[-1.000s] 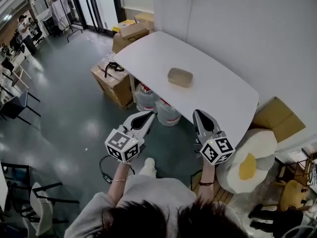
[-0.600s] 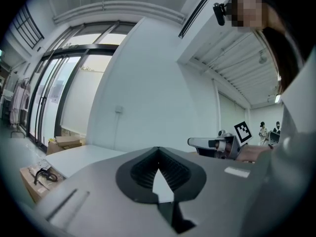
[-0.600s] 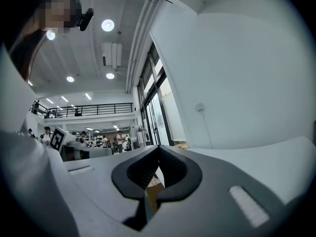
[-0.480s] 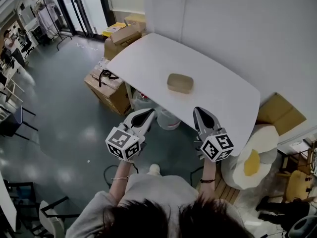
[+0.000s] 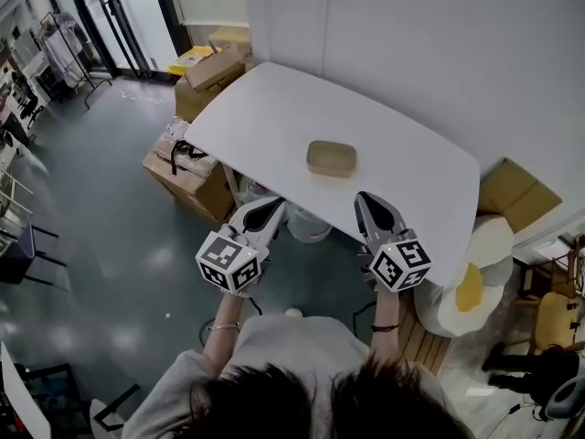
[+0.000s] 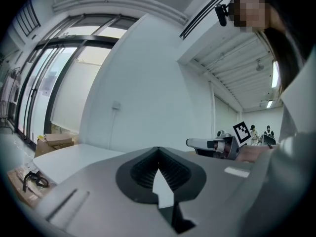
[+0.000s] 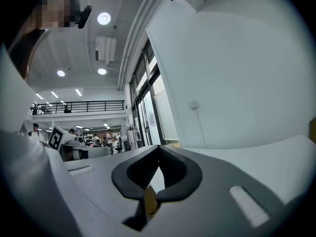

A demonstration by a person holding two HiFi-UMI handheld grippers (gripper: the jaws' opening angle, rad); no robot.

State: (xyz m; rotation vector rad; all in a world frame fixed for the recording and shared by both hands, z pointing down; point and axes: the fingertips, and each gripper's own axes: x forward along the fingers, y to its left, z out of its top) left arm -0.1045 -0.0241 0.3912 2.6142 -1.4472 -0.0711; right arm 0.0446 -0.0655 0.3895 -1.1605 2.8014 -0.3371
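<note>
I hold my left tool (image 5: 272, 207) and right tool (image 5: 364, 199) closed tight and empty, near the bench (image 5: 265, 108) edge. A tan box (image 5: 331, 157) sits farther off.

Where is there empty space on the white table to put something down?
The table is bare on both sides of the tan box: the wide end toward the cardboard boxes, and the end beside the egg-shaped cushion. It is crowded on the floor at the cardboard boxes' end.
</note>
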